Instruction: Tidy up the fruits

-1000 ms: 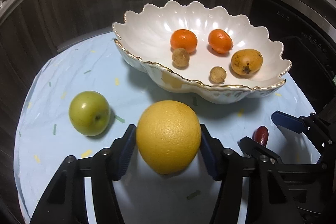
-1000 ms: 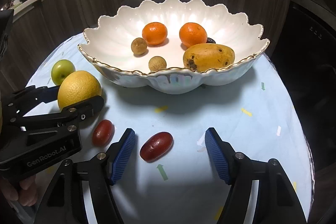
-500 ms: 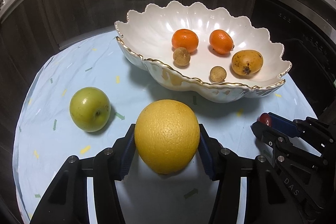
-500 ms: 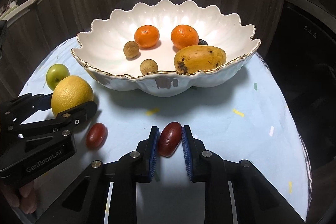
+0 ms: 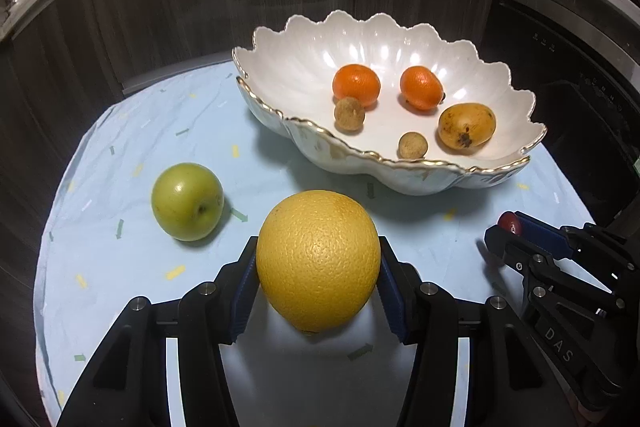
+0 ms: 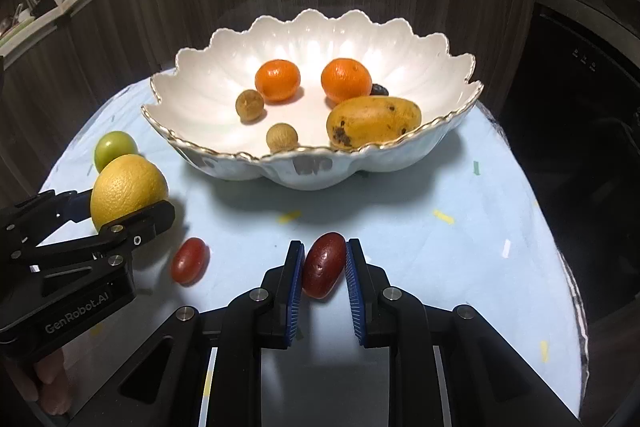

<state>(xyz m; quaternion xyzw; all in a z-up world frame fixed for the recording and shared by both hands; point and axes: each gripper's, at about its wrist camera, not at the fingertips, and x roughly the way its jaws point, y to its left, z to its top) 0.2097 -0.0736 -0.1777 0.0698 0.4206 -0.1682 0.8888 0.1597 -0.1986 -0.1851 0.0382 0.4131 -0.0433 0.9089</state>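
left gripper [image 5: 318,287]: jaws pinch orange [image 5: 318,261] over worktop | right gripper [image 6: 322,269]: jaws pinch red fruit [image 6: 323,270], short of bowl [image 6: 304,169] | step: carry both in | tip: lift above scalloped rim, release low, clear of mango [image 6: 374,121]

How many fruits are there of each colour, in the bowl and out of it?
Orange: 2
Light brown: 2
Yellow: 2, mango and large citrus
Green: 1
Red: 2
Dark: 1
Total: 10
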